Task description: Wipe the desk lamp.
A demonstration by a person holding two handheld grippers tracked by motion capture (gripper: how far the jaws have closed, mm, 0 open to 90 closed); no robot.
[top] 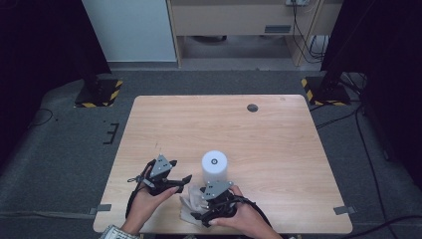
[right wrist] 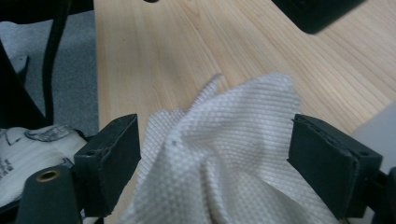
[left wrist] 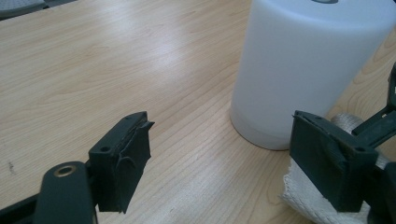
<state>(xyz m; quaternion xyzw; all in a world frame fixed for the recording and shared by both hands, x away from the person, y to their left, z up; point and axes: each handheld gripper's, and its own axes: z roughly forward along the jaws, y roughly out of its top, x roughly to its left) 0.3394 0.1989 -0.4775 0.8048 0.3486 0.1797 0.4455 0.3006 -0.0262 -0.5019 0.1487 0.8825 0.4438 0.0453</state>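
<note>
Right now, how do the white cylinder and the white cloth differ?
The white cylinder stands upright and rigid; the white cloth lies crumpled and limp. The cylinder is smooth, the cloth has a waffle weave. The cloth sits between the right gripper open jaws; the cylinder is ungripped. Both are white, on the table.

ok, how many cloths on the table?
1. The white cloth lies crumpled at the table's near edge, between the open right tongs, beside the white cylinder. More could be hidden under the hands.
</note>
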